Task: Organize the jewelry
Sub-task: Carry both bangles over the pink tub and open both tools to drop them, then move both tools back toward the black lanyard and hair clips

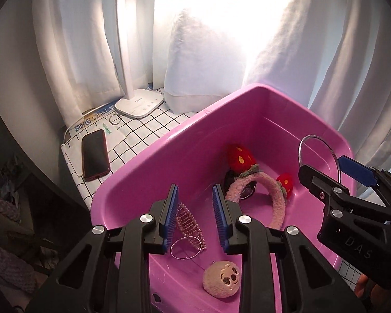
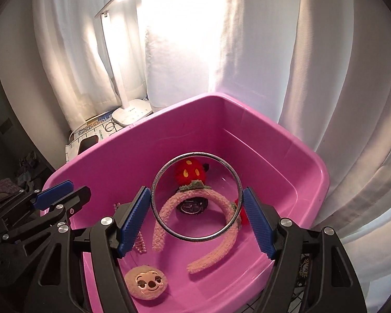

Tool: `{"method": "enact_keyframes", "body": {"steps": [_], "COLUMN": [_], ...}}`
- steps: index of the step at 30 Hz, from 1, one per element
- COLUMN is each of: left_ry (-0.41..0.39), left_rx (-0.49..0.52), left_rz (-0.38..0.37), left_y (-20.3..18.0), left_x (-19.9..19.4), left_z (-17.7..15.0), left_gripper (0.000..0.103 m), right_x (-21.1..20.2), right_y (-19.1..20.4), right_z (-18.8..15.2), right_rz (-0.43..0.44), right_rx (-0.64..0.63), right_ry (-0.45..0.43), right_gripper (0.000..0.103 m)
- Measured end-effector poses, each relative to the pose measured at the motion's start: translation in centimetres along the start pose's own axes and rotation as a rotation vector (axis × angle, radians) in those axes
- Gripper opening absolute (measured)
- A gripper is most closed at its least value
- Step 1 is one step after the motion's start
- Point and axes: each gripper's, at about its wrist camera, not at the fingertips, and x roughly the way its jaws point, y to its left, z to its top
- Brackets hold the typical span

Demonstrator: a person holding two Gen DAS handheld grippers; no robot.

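A pink plastic bin (image 1: 169, 154) (image 2: 286, 161) holds a fuzzy pink headband with red strawberries (image 1: 276, 198) (image 2: 166, 214), a dark watch (image 2: 193, 204), a pink hair comb (image 1: 187, 221), a thin hoop (image 1: 186, 247) and a round plush face clip (image 1: 221, 279) (image 2: 146, 281). My right gripper (image 2: 196, 219) (image 1: 323, 169) is shut on a silver bangle (image 2: 195, 195) (image 1: 318, 151) and holds it above the bin. My left gripper (image 1: 195, 219) (image 2: 62, 191) is open and empty over the bin's near left part.
A white desk lamp (image 1: 138, 104) (image 2: 130, 112), a black phone (image 1: 95, 154), paper packets and a small ring (image 1: 115, 118) lie on the checked cloth (image 1: 153, 127) left of the bin. White curtains (image 1: 325, 52) hang behind.
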Motion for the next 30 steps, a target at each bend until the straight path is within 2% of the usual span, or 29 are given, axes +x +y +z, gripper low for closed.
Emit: {"method": "enact_keyframes", "body": {"steps": [4, 5, 8, 12, 20, 30], "left_ry": [0.035, 0.044, 0.056, 0.054, 0.062, -0.034], "left_rx": [0.012, 0.01, 0.008, 0.005, -0.007, 0.01], "left_rz": [-0.008, -0.015, -0.016, -0.017, -0.012, 0.0], "left_y": [-0.1, 0.0, 0.1, 0.3, 0.4, -1.2], "left_x": [1.1, 1.4, 1.9, 2.1, 2.0, -1.3], "left_z": [0.1, 0.1, 0.2, 0.2, 0.1, -0.1], "left_gripper": [0.028, 0.032, 0.058, 0.072, 0.077, 0.091], "right_x": [1.9, 2.1, 2.7, 3.2, 1.8, -3.9], "right_y": [0.1, 0.0, -0.3, -0.9, -1.4, -3.5], "right_z": [-0.2, -0.3, -0.3, -0.3, -0.4, -1.9], "right_rz": [-0.021, -0.023, -0.033, -0.045, -0.041, -0.018], "right_rx": [0.008, 0.012, 0.025, 0.048, 0.075, 0.127], "right_ry": [0.046, 0.055, 0.078, 0.097, 0.056, -0.094], "right_gripper": [0.071, 0.071, 0.071, 0.072, 0.072, 0.072]}}
